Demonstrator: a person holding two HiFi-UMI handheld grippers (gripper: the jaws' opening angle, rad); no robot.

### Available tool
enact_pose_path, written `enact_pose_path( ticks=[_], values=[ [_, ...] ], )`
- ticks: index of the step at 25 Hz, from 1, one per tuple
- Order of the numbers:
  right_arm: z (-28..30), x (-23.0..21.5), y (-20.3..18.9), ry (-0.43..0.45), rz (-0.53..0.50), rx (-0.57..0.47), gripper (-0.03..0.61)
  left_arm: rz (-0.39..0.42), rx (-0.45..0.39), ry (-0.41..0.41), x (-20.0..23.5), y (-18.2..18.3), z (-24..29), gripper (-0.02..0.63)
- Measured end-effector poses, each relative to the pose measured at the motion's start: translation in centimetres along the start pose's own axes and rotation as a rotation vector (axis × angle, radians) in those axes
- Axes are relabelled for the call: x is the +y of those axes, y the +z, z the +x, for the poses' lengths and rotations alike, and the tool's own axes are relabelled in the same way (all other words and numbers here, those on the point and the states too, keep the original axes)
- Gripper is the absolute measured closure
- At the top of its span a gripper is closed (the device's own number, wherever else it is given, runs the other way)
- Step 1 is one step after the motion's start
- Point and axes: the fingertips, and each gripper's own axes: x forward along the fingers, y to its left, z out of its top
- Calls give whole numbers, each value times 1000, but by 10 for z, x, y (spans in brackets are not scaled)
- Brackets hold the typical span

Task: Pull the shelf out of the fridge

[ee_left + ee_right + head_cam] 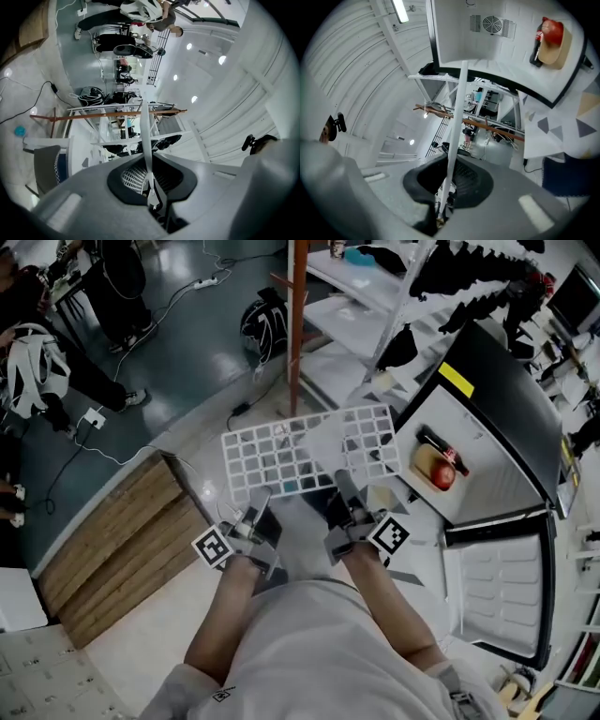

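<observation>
A white wire grid shelf [309,451] hangs in the air in front of me, clear of the open fridge [497,409] at the right. My left gripper [255,504] is shut on its near edge at the left, and my right gripper [343,487] is shut on the same edge further right. In the left gripper view the shelf [146,136] shows edge-on as a thin white strip pinched in the left gripper [151,190]. The right gripper view shows the same strip [458,122] clamped in the right gripper [445,199].
Inside the fridge lie a dark bottle [441,450] and a red apple on a tan plate [442,476]. The fridge door [497,601] stands open at the lower right. A wooden board [122,540] lies to the left. A wooden post [298,324], white racks and floor cables stand ahead.
</observation>
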Motion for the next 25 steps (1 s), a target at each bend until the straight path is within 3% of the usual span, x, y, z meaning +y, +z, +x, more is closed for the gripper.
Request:
enact_pose_path(
  ticks=[11, 25],
  values=[
    [45, 65, -11, 165, -40, 60, 543, 94, -38, -129, -61, 48, -3, 580],
    [51, 92, -15, 279, -69, 85, 541, 163, -37, -215, -89, 54, -10, 580]
  ],
)
